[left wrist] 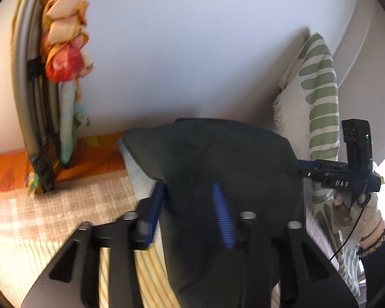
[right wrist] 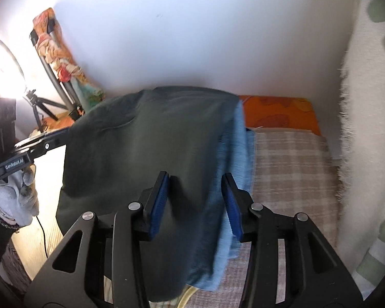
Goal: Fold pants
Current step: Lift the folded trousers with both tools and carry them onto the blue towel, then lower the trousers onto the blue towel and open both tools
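Dark green pants (left wrist: 218,164) hang folded and lifted above the bed; they also show in the right wrist view (right wrist: 146,148). My left gripper (left wrist: 190,205) has its blue pads apart with the pants' cloth lying between and over them; it shows from the side in the right wrist view (right wrist: 64,132), its tips at the pants' left edge. My right gripper (right wrist: 196,200) also has its pads apart with cloth between them; it shows in the left wrist view (left wrist: 301,165), its tips at the pants' right edge. Whether either pinches the cloth I cannot tell.
A light blue cloth (right wrist: 233,179) lies under the pants on a checked bed cover (right wrist: 290,169). An orange pillow (right wrist: 279,115) lies at the wall. A green-patterned white curtain (left wrist: 318,97) hangs on the right. A ring light on a tripod (right wrist: 5,66) and colourful cloths on a stand (left wrist: 64,38) are at the left.
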Motion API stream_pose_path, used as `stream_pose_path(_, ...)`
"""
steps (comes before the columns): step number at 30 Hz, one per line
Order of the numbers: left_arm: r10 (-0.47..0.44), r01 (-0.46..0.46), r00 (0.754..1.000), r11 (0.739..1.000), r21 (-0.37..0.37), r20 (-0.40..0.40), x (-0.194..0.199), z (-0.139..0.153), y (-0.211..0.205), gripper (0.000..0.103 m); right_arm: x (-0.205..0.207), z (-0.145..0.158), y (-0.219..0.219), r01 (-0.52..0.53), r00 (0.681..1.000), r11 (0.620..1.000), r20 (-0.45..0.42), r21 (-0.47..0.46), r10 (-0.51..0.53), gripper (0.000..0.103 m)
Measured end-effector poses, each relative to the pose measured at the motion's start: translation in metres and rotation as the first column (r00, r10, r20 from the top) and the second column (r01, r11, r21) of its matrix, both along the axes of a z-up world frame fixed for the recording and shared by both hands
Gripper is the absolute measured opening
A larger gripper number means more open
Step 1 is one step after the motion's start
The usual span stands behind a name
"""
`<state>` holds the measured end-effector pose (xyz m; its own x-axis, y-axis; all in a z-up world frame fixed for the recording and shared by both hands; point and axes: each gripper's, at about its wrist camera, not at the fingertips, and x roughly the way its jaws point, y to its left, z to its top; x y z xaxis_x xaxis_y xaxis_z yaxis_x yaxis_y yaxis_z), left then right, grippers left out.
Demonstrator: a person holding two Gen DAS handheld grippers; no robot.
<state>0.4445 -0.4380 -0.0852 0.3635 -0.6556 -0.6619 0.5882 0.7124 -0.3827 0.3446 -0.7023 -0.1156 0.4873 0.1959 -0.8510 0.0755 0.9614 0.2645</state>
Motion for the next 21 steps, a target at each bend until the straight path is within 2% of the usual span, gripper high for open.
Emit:
stream_pose_path(3,-0.023,0.021,0.999,0.999,-0.034,-0.046,-0.007,-0.007,0.013,0.044,-0.017,0.005,0.001,0.001,1.0,0.999,0.02,0.05,-0.002,0.045)
stream_pose_path(6,-0.037,0.034,0.995,0.999,-0.034,-0.088,-0.019,-0.019,0.026,0.047,-0.036,0.0,0.005,-0.009,1.0,0.995,0.013,0.104,0.008,0.045)
stream_pose_path(8,-0.043,0.037,0.988,0.998,-0.048,-0.148,-0.022,-0.031,0.031,0.047,-0.051,-0.007,0.009,-0.012,1.0,0.988,0.001,0.155,0.012,0.045)
stream_pose_path(10,-0.043,0.029,0.974,0.997,-0.069,-0.221,-0.024,-0.044,0.036,0.047,-0.059,-0.014,0.018,-0.013,1.0,0.986,-0.005,0.166,0.014,0.045)
stream_pose_path(14,-0.068,0.035,0.959,0.992,-0.123,-0.276,-0.035,-0.054,0.04,0.044,-0.066,-0.029,0.028,-0.015,0.999,0.98,-0.04,0.196,0.023,0.045)
stream_pose_path(16,-0.07,0.045,0.966,0.993,-0.106,-0.248,-0.042,-0.05,0.037,0.023,-0.065,-0.035,0.033,-0.008,0.998,0.978,-0.059,0.209,0.021,0.043)
stream_pose_path(17,-0.07,0.051,0.97,0.995,-0.089,-0.233,-0.044,-0.046,0.035,0.007,-0.066,-0.036,0.035,-0.005,0.998,0.979,-0.058,0.204,0.017,0.026)
stream_pose_path(18,-0.07,0.051,0.971,0.995,-0.09,-0.228,-0.045,-0.044,0.035,0.007,-0.065,-0.035,0.036,-0.008,0.998,0.979,-0.052,0.202,0.018,0.011)
stream_pose_path(19,-0.075,0.052,0.971,0.993,-0.104,-0.228,-0.046,-0.04,0.035,0.007,-0.064,-0.031,0.038,-0.013,0.999,0.982,-0.047,0.188,0.023,0.004)
stream_pose_path(21,-0.089,0.061,0.969,0.99,-0.127,-0.23,-0.05,-0.032,0.034,0.007,-0.062,-0.02,0.04,-0.023,0.999,0.992,-0.036,0.124,0.027,0.004)
